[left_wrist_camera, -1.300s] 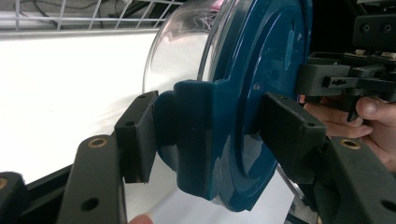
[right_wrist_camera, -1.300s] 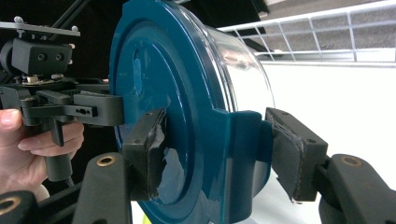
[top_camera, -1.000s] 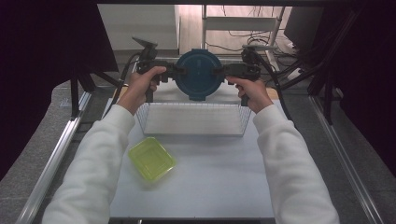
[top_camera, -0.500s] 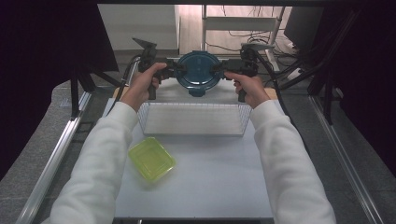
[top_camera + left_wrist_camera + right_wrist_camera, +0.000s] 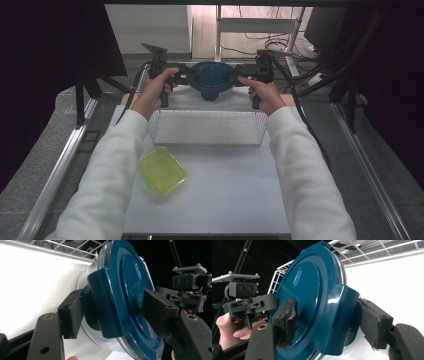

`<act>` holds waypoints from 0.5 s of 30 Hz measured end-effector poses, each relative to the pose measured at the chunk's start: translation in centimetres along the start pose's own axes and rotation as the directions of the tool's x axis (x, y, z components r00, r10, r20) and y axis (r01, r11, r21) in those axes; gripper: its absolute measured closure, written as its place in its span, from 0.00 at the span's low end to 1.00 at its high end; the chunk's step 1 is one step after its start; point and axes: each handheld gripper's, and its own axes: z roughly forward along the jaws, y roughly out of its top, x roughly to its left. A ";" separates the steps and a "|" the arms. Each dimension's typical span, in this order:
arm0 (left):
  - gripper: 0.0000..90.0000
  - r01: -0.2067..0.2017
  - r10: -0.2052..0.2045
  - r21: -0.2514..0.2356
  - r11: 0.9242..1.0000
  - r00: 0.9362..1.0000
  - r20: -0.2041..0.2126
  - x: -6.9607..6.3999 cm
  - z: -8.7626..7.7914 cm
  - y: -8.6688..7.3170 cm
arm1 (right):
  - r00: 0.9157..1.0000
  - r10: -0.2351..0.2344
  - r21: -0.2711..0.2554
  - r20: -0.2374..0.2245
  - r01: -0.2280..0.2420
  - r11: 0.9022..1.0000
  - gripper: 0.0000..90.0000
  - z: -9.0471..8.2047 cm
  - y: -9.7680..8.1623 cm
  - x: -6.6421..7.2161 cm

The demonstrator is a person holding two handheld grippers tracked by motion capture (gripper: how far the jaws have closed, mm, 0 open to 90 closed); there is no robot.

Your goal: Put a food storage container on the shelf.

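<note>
High view: left gripper (image 5: 186,77) and right gripper (image 5: 235,76) each clamp side latch of round clear container with teal plastic lid (image 5: 212,78); keep level, squeeze evenly.

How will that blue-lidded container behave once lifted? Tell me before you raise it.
Probably rigid: the blue-lidded container looks like hard plastic, with the left gripper and right gripper on its side latches. The glossy lid may be slippery. Likely light; contents can't be seen.

Overhead light fell evenly on the white surface (image 5: 225,200), while the surroundings stayed nearly black. In both gripper views the surface was overexposed to featureless white. Soft highlights glinted on the blue lid (image 5: 312,302). The nearest fingers (image 5: 72,315) appeared slightly soft; the high view was mildly grainy.
</note>
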 end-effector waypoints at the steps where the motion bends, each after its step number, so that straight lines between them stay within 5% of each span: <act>1: 0.40 0.000 0.000 0.000 1.000 1.000 0.000 0.0 0.0 0.0 | 1.000 -0.003 -0.003 0.003 0.003 1.000 0.38 0.0 0.0 0.0; 6: 0.38 -0.040 0.039 -0.037 0.999 0.999 -0.024 -0.2 0.1 -0.2 | 1.000 -0.007 -0.025 0.021 0.008 1.000 0.35 0.1 -0.3 0.4; 9: 0.27 -0.085 0.080 -0.068 0.994 0.995 -0.063 -0.5 -0.1 -0.3 | 0.996 -0.056 -0.070 0.064 0.060 0.996 0.29 0.0 -0.6 0.7; 13: 0.18 -0.188 0.172 -0.106 0.976 0.974 -0.147 -1.3 -1.3 -0.6 | 0.988 -0.118 -0.117 0.102 0.130 0.985 0.25 -0.9 -0.8 1.0; 15: 0.18 -0.238 0.221 -0.109 0.965 0.964 -0.151 -1.9 -2.0 -1.0 | 0.985 -0.150 -0.126 0.090 0.161 0.979 0.26 -1.4 -1.0 1.3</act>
